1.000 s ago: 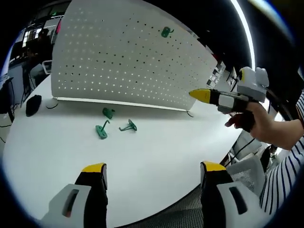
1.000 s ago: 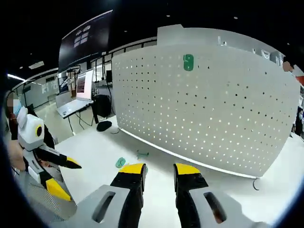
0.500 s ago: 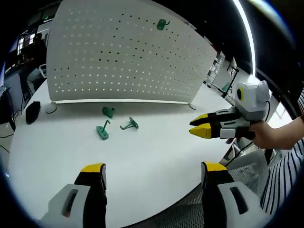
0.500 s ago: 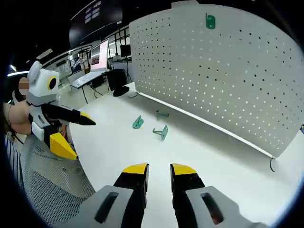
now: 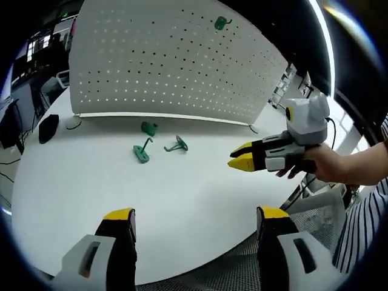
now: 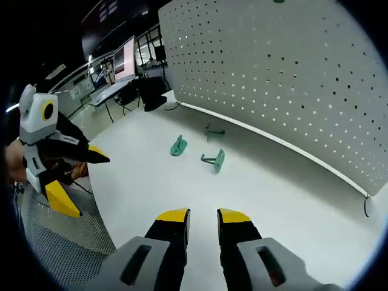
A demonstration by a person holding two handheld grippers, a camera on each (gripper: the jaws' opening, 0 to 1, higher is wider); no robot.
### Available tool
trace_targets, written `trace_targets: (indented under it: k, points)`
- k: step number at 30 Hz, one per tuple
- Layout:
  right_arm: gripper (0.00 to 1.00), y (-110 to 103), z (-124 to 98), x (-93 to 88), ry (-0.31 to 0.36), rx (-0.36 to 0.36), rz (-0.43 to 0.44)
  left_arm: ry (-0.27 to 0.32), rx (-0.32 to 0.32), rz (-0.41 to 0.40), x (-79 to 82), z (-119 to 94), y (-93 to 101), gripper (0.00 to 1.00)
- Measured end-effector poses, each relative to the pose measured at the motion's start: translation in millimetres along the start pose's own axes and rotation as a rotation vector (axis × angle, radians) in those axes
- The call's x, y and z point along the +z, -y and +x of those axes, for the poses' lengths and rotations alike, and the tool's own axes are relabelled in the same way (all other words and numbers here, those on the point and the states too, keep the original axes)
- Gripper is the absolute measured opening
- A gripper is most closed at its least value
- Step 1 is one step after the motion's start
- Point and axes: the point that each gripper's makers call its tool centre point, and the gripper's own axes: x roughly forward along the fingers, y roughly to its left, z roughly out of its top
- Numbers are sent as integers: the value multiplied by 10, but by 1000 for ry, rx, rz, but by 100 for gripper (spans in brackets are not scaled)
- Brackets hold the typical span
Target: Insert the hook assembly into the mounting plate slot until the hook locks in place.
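A white perforated mounting plate (image 5: 170, 60) (image 6: 291, 79) stands upright at the back of the round white table (image 5: 182, 206). One green hook (image 5: 222, 23) hangs near its top edge. Three loose green hooks lie on the table before it (image 5: 148, 128) (image 5: 142, 152) (image 5: 178, 145), seen also as hooks (image 6: 178, 146) (image 6: 214, 159) (image 6: 212, 131). My left gripper (image 5: 197, 215) (image 6: 85, 182) is wide open and holds nothing, low over the table's near edge. My right gripper (image 6: 203, 216) (image 5: 237, 156) hovers right of the hooks, its jaws almost together with nothing between them.
A person's hand (image 5: 327, 167) and striped sleeve (image 5: 364, 224) hold the right gripper. A mesh chair (image 5: 315, 218) sits by the table edge. A black object (image 5: 48, 128) lies at the far left. Desks with monitors (image 6: 121, 60) stand behind.
Both views have shifted with the hands. The right gripper has dropped lower and drawn nearer the loose hooks. The hooks lie where they were.
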Motion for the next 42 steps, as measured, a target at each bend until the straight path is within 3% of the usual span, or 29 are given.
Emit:
trace_targets:
  k: [6, 12, 20, 42]
  points:
    - [16, 7, 257, 106, -23, 10, -22, 12, -22, -7, 22, 8, 42, 85]
    - [13, 56, 425, 243, 2, -8, -16, 10, -30, -27, -14, -5, 50, 85]
    - [13, 154, 692, 330, -36, -20, 8, 9, -35, -38, -21, -10, 44, 84]
    - [7, 286, 1010, 333, -130, -65, -55, 14, -38, -53, -22, -14, 33, 84]
